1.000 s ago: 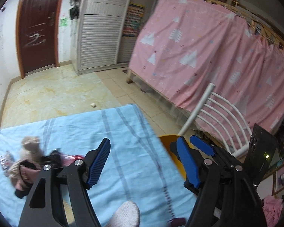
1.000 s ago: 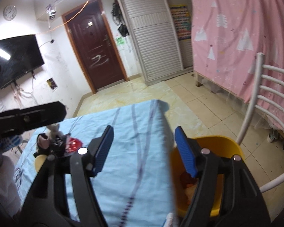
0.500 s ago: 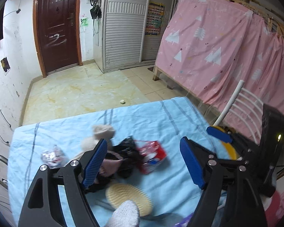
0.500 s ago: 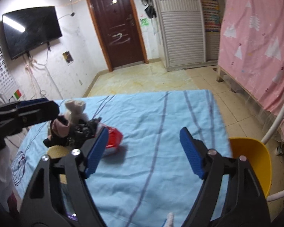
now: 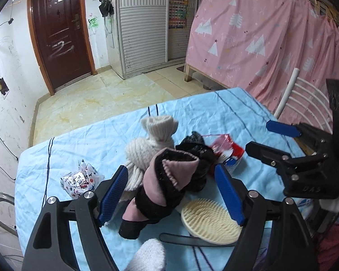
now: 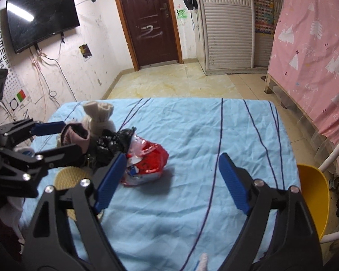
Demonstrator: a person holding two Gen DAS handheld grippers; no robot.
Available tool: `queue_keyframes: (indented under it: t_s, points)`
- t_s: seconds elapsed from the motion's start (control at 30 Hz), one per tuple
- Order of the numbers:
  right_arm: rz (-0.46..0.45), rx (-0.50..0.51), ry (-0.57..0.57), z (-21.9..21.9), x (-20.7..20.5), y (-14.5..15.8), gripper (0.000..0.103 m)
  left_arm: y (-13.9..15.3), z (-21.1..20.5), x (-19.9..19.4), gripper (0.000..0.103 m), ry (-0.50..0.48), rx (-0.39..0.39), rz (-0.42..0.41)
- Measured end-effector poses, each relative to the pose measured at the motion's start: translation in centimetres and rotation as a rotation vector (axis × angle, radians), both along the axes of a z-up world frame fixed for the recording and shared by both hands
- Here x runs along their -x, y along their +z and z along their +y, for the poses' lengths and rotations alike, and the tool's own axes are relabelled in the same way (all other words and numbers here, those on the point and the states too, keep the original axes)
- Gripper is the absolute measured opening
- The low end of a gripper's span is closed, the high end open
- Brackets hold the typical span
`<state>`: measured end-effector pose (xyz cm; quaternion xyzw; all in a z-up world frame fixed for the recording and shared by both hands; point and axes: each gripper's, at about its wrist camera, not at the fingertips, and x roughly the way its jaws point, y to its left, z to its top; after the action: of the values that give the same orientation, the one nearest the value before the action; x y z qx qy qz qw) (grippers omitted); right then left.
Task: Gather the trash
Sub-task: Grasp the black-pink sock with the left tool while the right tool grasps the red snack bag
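My right gripper [image 6: 169, 180], jaws opening and empty, is nearest the red wrapper [image 6: 147, 167], which lies just left of its left finger; my left gripper [image 5: 171, 194] hangs wide open over socks [image 5: 165, 176].

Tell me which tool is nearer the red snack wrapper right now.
Right. The right tool, empty with jaws opening, has its left finger just beside the red snack wrapper. The left tool straddles the sock pile, with the wrapper beyond it.

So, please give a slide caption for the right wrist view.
Opening, empty right gripper approaches crumpled red foil wrapper on striped blue tablecloth.
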<state>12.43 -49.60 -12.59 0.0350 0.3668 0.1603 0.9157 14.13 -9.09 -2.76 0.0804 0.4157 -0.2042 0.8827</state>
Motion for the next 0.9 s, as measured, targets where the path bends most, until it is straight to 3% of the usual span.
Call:
queue_keyframes:
  t_s: [0.07, 0.13, 0.23, 0.33, 0.63, 0.83, 0.87, 0.9]
  points:
    - [0.008, 0.006, 0.005, 0.3, -0.1, -0.2, 0.082, -0.6, 0.1, -0.2, 0.069, 0.0, -0.009, 0.004]
    - [0.017, 0.017, 0.014, 0.7, -0.2, -0.4, 0.083, -1.1, 0.0, -0.1, 0.04, -0.011, -0.015, 0.007]
    - [0.029, 0.032, 0.023, 1.2, -0.4, -0.7, 0.084, -1.4, 0.1, 0.0, 0.028, -0.024, -0.017, -0.005]
    - [0.041, 0.042, 0.033, 1.6, -0.7, -1.0, 0.085, -1.4, 0.5, 0.5, 0.026, -0.033, 0.002, -0.018]
    - [0.09, 0.083, 0.078, 3.8, -1.5, -1.8, 0.085, 2.5, 4.6, 2.3, 0.026, -0.014, 0.218, -0.082]
    - [0.119, 0.147, 0.087, 5.0, -2.2, -2.6, 0.085, 4.1, 6.8, 3.0, 0.026, 0.02, 0.297, -0.106]
    - [0.122, 0.154, 0.087, 5.2, -2.2, -2.7, 0.084, 4.3, 7.1, 3.0, 0.026, 0.025, 0.307, -0.106]
    - [0.124, 0.161, 0.086, 5.3, -2.3, -2.8, 0.072, 4.3, 7.3, 3.1, 0.026, 0.03, 0.315, -0.105]
